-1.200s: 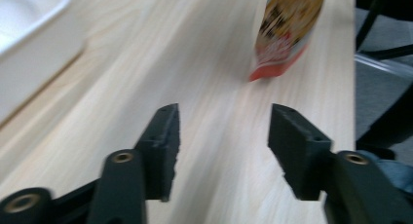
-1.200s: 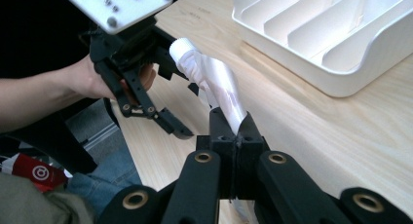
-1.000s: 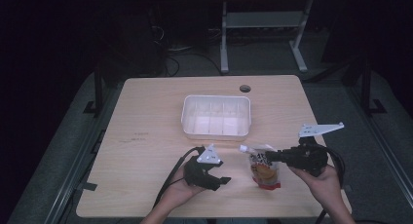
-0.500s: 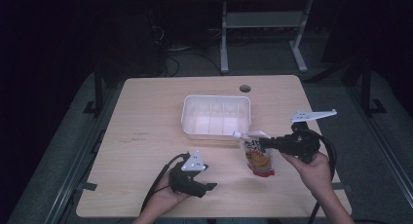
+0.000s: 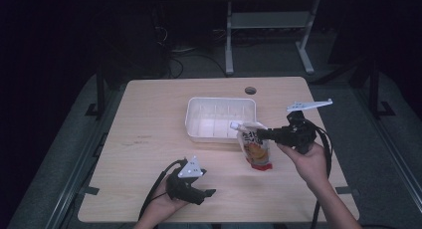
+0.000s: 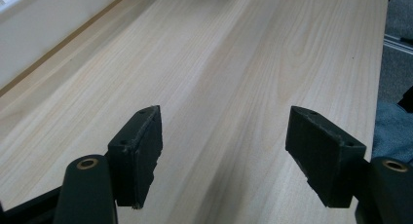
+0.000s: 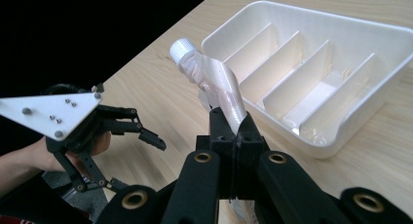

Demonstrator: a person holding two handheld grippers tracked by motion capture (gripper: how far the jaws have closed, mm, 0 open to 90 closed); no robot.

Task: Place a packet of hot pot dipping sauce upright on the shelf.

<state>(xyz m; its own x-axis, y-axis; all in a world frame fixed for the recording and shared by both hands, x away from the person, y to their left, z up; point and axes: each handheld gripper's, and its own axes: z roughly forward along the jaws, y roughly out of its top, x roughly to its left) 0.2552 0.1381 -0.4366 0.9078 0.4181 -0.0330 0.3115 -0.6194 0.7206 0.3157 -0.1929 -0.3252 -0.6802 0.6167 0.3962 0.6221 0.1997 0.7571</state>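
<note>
Where right tool pinches: pouch top.

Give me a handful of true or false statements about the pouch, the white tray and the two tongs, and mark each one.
1. The right tongs are shut on the spouted pouch. True.
2. The pouch lies inside the white divided tray. False: it hangs beside the tray's near right corner, over the table.
3. The left tongs are open with nothing between them. True.
4. The tray has no dividers. False: several partitions split it into compartments.
5. The left tongs grip the tray's rim. False: they sit near the table's front edge, apart from the tray.
</note>
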